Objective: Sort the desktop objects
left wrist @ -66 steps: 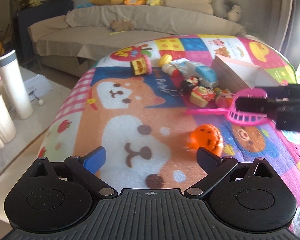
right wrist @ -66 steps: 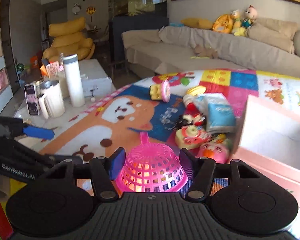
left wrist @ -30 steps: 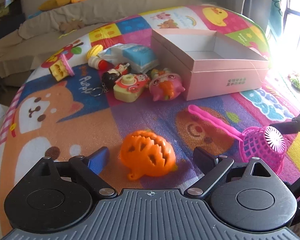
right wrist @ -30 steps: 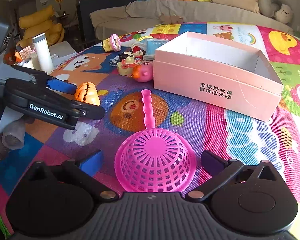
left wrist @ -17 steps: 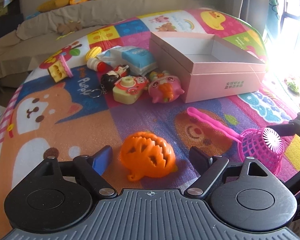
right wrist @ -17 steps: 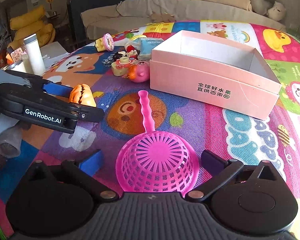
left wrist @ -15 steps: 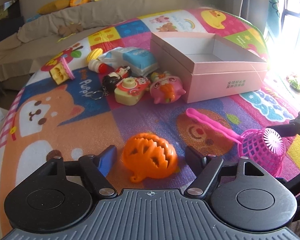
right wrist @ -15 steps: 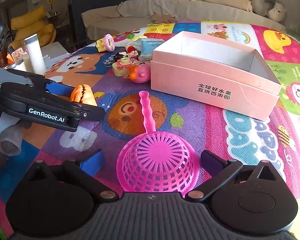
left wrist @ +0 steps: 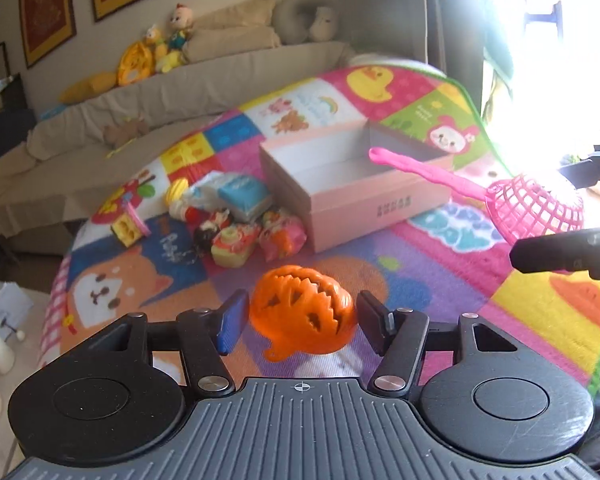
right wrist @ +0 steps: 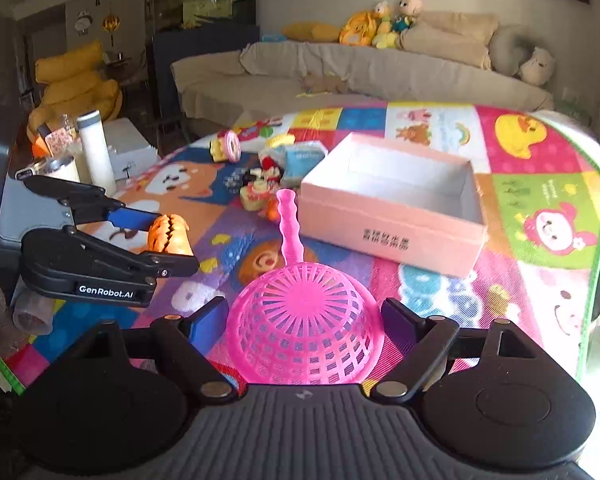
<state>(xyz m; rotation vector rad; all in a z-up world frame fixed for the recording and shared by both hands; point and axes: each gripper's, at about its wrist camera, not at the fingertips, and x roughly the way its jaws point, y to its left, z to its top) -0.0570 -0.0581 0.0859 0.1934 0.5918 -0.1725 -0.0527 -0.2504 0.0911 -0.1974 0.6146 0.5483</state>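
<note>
In the left wrist view, an orange plastic jack-o'-lantern toy is clamped between the jaws of the left gripper at lower centre and is held clear of the colourful cartoon-patterned play mat. The jaws are closed only as far as the pumpkin's width, with a pad pressed against each side.

In the right wrist view, a pink plastic mesh scoop with a long handle is gripped between the jaws of the right gripper at lower centre; its dome faces the camera and its handle points away toward the box. These jaws are held fairly wide by the scoop's bowl.

An open, shallow pink cardboard box is seen on the mat at centre right of the left view, its inside showing nothing. Just beside the box's left wall, a cluster of small toys is gathered, with a blue-and-white tissue pack among them. A white cylindrical flask stands at the left edge of the right view, on a separate surface beyond the mat. A beige sofa with plush toys fills the upper background.
</note>
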